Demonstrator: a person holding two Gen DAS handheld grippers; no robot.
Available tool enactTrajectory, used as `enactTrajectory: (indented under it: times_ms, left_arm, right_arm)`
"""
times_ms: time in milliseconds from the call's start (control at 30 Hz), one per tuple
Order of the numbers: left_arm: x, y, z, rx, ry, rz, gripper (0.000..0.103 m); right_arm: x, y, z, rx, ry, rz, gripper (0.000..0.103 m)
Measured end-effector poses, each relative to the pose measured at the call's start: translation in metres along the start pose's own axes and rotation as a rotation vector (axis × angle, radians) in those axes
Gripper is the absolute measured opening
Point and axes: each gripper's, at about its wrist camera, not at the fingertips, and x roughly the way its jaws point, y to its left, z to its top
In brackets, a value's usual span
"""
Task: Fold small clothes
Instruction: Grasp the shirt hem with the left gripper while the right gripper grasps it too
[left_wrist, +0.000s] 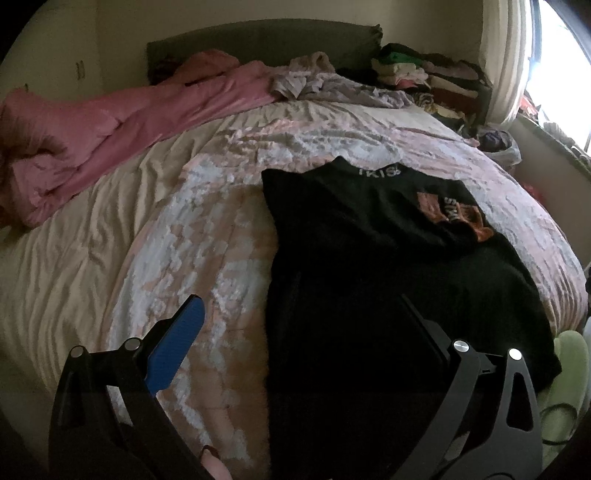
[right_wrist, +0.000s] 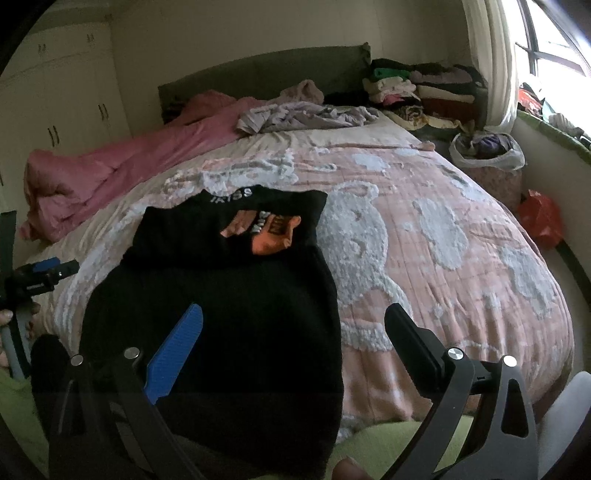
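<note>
From the left wrist view, the left gripper (left_wrist: 306, 314) hangs over the near edge of the bed with its jaws wide apart and nothing between them; its blue pad (left_wrist: 177, 343) sits above the patterned quilt (left_wrist: 207, 236), while its dark finger is lost against the black garment (left_wrist: 369, 266). That garment lies spread on the quilt to the right of centre, its far part turned back over the body so that an orange print (left_wrist: 454, 214) and white lettering show near the far end. A folded stack of clothes (left_wrist: 424, 77) sits at the far right by the headboard, and a pink blanket (left_wrist: 110, 122) is bunched at the far left. From the right wrist view, the right gripper (right_wrist: 295, 325) is likewise spread open and empty, hovering over the near hem of the black garment, which runs from the near edge toward the middle of the bed. The left gripper appears at the left edge, clear of the cloth. I judge one fold to be laid on this garment and the rest of its folding undone, while the far stack suggests other pieces are finished.
</note>
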Motion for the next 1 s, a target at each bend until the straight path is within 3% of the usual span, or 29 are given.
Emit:
enactTrajectory:
  times_ms: [1000]
  left_arm:
    - [0.019,0.029,-0.081,-0.025,0.197,0.014,0.094]
  right_arm:
    - [0.026,-0.019,-0.069,0.008,0.218,0.005,0.098]
